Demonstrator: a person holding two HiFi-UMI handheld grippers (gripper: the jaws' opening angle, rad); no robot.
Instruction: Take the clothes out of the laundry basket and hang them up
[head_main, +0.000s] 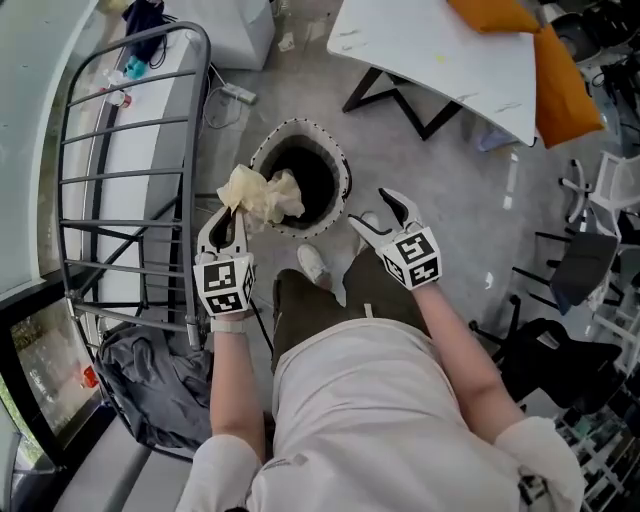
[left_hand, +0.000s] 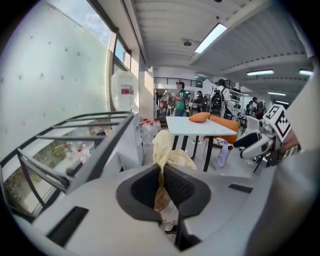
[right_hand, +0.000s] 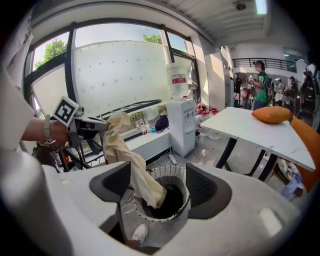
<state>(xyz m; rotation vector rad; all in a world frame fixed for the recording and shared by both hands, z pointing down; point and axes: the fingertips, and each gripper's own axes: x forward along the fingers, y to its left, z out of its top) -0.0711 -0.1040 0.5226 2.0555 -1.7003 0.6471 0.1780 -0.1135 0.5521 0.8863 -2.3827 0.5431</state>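
Observation:
A pale yellow cloth (head_main: 262, 196) hangs from my left gripper (head_main: 228, 218), whose jaws are shut on it; in the left gripper view the cloth (left_hand: 167, 156) is pinched between the dark pads. It dangles over the rim of the white laundry basket (head_main: 340, 166), which stands on the floor with a dark inside. In the right gripper view the cloth (right_hand: 131, 162) trails down to the basket (right_hand: 176, 176). My right gripper (head_main: 385, 212) is open and holds nothing, to the right of the basket. The grey drying rack (head_main: 130, 180) stands to the left.
A white table (head_main: 440, 50) with an orange cushion (head_main: 545, 60) stands at the back right. A dark garment (head_main: 150, 375) lies low on the rack at the left. The person's white shoe (head_main: 314, 266) is beside the basket. Chairs (head_main: 590, 230) stand at the right.

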